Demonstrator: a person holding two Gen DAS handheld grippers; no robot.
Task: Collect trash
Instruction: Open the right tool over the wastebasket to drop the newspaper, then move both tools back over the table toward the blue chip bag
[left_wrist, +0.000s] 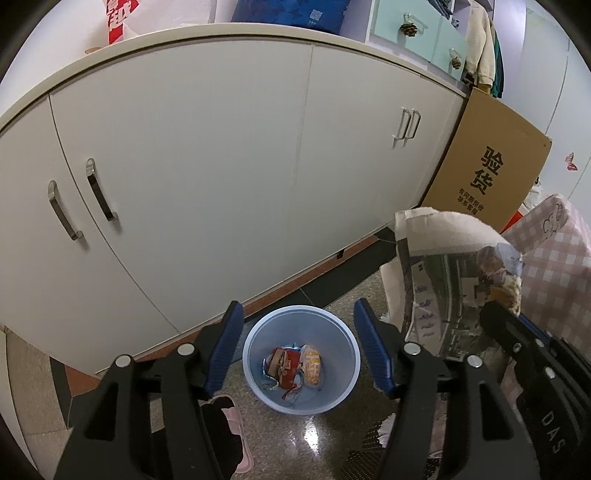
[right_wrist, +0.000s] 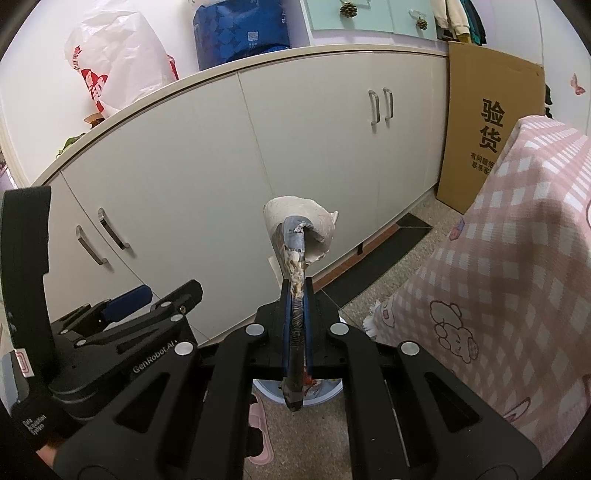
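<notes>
My left gripper (left_wrist: 297, 350) jaws gape empty above the bin (left_wrist: 255, 369), lower centre; my right gripper (right_wrist: 297, 317) jaws pinch a paper sheet (right_wrist: 295, 266) that may miss, hanging off-centre.

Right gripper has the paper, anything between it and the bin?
Nothing visible. The paper, shut in the right gripper, hangs right of the bin; the bin's mouth is uncovered. The left gripper, jaws open, hovers directly above.
</notes>
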